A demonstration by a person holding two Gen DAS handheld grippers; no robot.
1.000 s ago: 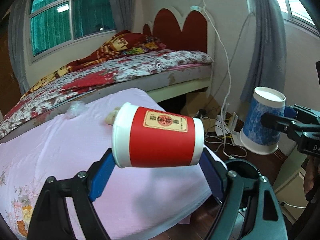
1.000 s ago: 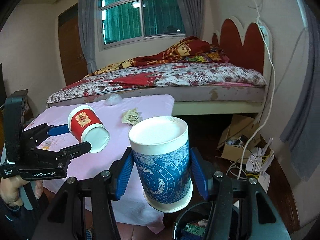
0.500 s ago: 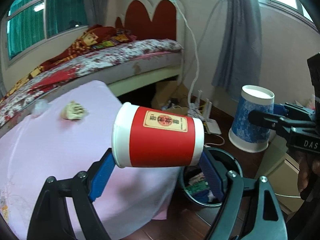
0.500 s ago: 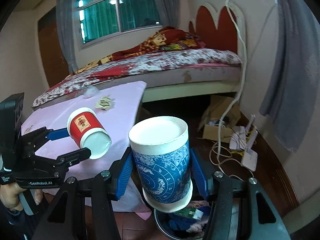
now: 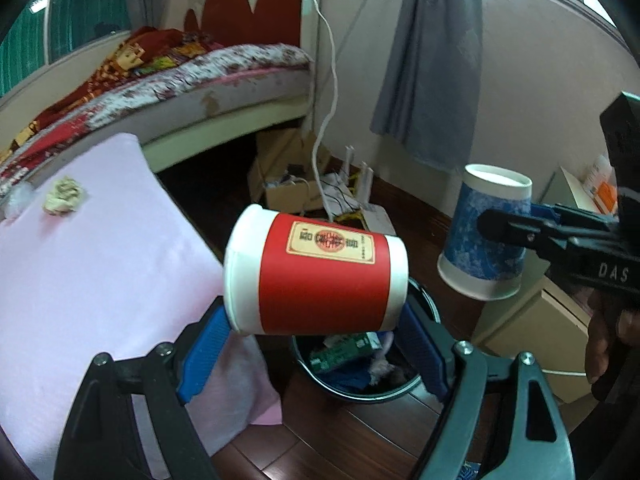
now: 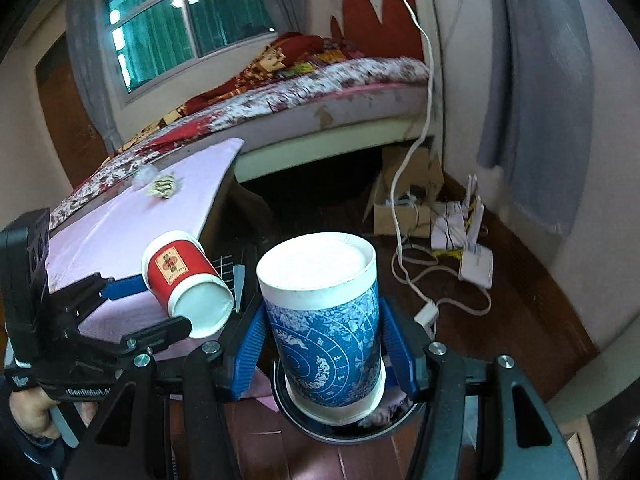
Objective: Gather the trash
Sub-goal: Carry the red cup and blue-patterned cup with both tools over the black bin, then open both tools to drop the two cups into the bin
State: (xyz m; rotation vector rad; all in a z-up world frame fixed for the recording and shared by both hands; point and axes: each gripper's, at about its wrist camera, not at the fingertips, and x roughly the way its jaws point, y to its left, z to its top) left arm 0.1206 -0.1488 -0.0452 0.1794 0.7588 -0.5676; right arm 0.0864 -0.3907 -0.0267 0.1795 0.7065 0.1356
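A: Left-wrist view, left to right, with the bin as the reference: what did you see?

B: Far left of the trash bin (image 5: 360, 380), a crumpled paper wad (image 5: 64, 195) lay on the pink tabletop (image 5: 100, 280). The left tongs (image 5: 316, 324) gripped a red paper cup (image 5: 316, 272) lying sideways, end to end between the blue pads, directly above the bin's opening. Right of the bin, the right tongs (image 5: 516, 220) held a blue paper cup (image 5: 486, 236) by its wall, base up.

A: And the right-wrist view?

B: It showed the left tongs (image 6: 160, 304) clamped on the red cup (image 6: 188, 284) left of the bin (image 6: 344, 428), and the right tongs (image 6: 324, 344) closed around the blue cup (image 6: 324, 332), upside down right over the bin.

A: How would those cups handle?

B: Light, thin-walled and easily crushed, I judged. A mid-wall grip suited the blue one. The end-to-end hold on the red looked likelier to slip, though stiffer at the rim. The wad seemed soft; pinch it across its bulk.
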